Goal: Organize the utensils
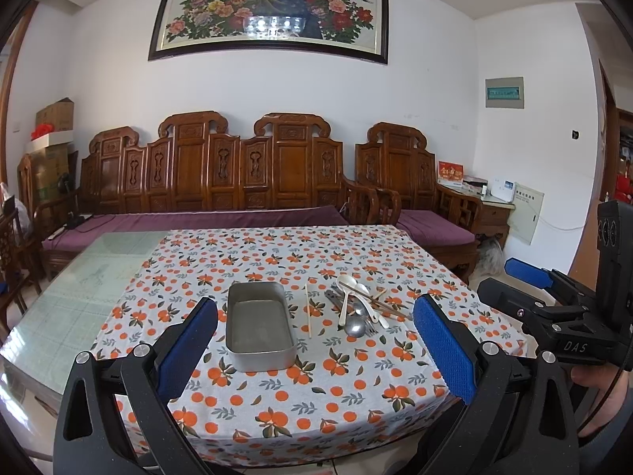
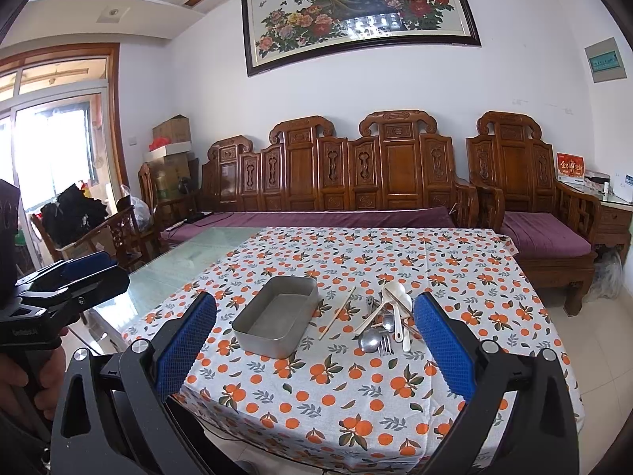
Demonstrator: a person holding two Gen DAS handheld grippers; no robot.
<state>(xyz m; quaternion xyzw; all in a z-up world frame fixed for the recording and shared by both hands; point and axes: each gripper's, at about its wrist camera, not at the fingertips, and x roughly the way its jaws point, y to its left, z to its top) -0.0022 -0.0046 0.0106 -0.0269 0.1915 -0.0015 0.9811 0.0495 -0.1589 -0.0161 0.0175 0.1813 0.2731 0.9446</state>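
An empty grey metal tray (image 1: 259,322) (image 2: 277,322) stands on the orange-print tablecloth (image 1: 316,388) (image 2: 356,396). Right of it lies a single pale chopstick (image 1: 308,310) (image 2: 337,314). Further right is a heap of utensils (image 1: 362,308) (image 2: 389,322): white plastic spoons, metal spoons, a fork and chopsticks. My left gripper (image 1: 314,350) hovers open above the near table edge, with nothing between its blue pads. My right gripper (image 2: 314,350) is likewise open and holds nothing; it also shows at the right of the left wrist view (image 1: 530,277).
A bare glass tabletop (image 1: 79,289) (image 2: 190,265) extends left of the cloth. A carved wooden sofa (image 1: 221,182) (image 2: 356,182) with purple cushions runs behind the table, with a matching armchair (image 2: 530,213) at the right. A person's hand (image 2: 43,372) holds the left gripper's handle.
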